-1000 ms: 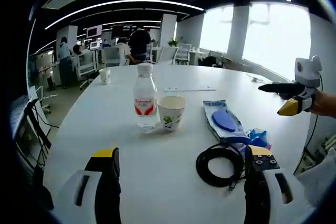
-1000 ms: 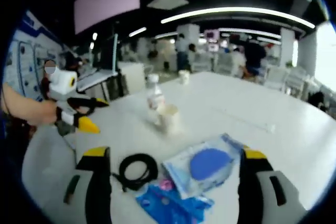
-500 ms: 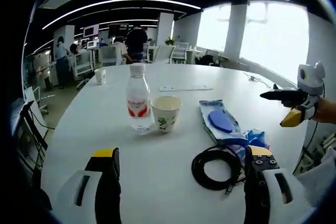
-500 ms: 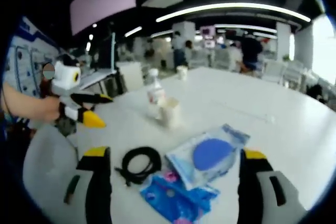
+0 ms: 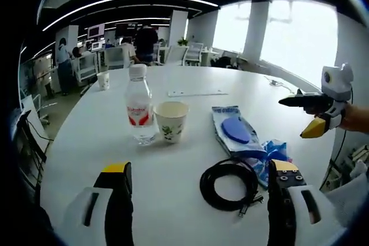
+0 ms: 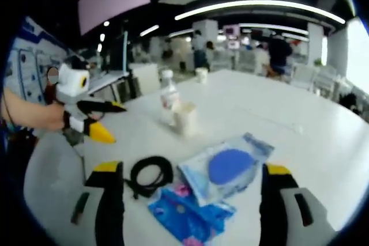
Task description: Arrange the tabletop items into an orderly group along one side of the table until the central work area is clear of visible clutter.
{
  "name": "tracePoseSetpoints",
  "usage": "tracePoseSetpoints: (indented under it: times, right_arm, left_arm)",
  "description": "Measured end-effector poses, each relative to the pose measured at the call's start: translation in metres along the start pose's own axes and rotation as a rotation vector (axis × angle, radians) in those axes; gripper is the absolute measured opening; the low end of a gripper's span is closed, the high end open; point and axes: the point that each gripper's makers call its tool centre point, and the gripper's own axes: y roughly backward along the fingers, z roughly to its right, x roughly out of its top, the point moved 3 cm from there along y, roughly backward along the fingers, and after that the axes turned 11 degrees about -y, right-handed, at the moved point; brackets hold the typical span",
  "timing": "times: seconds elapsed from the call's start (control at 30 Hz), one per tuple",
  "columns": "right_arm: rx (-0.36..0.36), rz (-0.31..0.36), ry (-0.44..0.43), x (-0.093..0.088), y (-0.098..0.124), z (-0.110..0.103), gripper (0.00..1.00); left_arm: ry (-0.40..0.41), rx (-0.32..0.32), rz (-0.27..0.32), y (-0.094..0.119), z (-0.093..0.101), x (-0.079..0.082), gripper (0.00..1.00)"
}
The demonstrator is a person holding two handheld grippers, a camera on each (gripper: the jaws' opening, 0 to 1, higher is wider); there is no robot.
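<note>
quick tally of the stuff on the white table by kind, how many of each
Water bottle: 1
Paper cups: 2, one beside the bottle, one far off
Black cable coil: 1
Plastic packets: 2, a clear one with a blue disc and a blue one
Flat white strip: 1
Total: 7

From where I stand no writing can be made out: the water bottle (image 5: 139,110) wears a red and white label and the paper cup (image 5: 170,121) a small print, both too blurred to read.
</note>
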Motion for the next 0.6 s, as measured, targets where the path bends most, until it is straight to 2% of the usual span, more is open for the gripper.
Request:
tracePoseSetpoints:
  times: [0.13, 0.4, 0.6]
  right_arm:
    - [-0.001, -0.004, -0.002, -0.001, 0.000, 0.004, 0.95]
    - [0.004, -0.019, -0.009, -0.007, 0.002, 0.014, 0.93]
    - [0.006, -0.024, -0.016, -0.010, 0.003, 0.023, 0.92]
  left_arm:
    - [0.015, -0.010, -0.009, -0.008, 0.003, 0.002, 0.98]
    - [0.019, -0.050, -0.031, -0.026, 0.025, 0.003, 0.97]
    - [0.052, -0.061, -0.048, -0.038, 0.034, 0.002, 0.96]
